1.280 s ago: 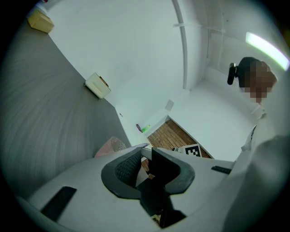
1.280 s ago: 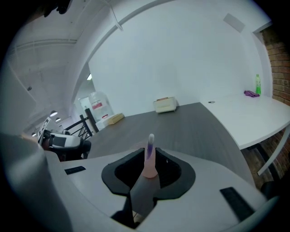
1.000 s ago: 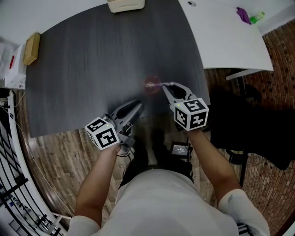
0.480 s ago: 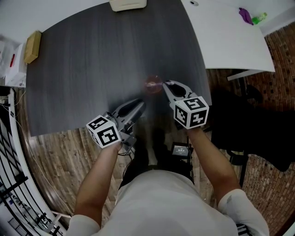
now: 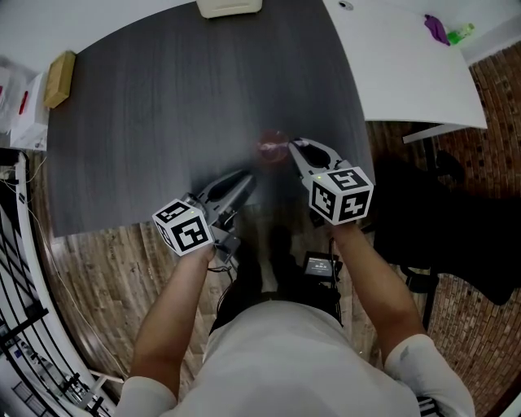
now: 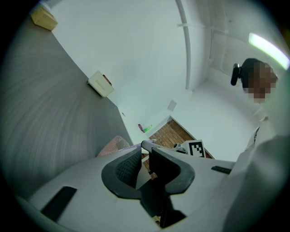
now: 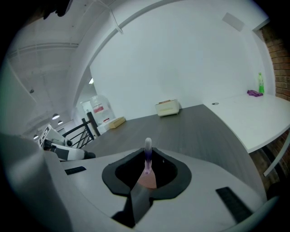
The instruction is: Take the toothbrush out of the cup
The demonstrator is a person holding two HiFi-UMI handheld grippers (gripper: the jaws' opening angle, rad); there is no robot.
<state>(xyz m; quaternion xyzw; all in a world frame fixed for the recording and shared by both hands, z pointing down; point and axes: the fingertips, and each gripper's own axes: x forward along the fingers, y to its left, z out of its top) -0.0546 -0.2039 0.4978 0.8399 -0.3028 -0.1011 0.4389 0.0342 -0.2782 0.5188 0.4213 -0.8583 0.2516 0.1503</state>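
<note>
A translucent pink cup (image 5: 271, 146) stands on the dark grey table (image 5: 163, 106), close to its near edge. In the right gripper view a toothbrush (image 7: 147, 146) with a white head and purple neck rises upright out of the cup (image 7: 146, 179). My right gripper (image 5: 293, 147) reaches the cup from the right, and its tips (image 7: 148, 152) are shut on the toothbrush just below the head. My left gripper (image 5: 242, 177) hovers left of the cup at the table's edge, shut and empty (image 6: 146, 146). The cup (image 6: 115, 145) shows just beyond it.
A cream box (image 5: 229, 7) sits at the table's far edge and a tan block (image 5: 59, 68) at its far left. A white table (image 5: 407, 57) with purple and green items (image 5: 440, 31) adjoins on the right. A black chair (image 5: 456, 236) stands on the wooden floor.
The pale toothbrush stem seen between cup and right gripper a second ago no longer shows in the head view. Both grippers have barely shifted.
</note>
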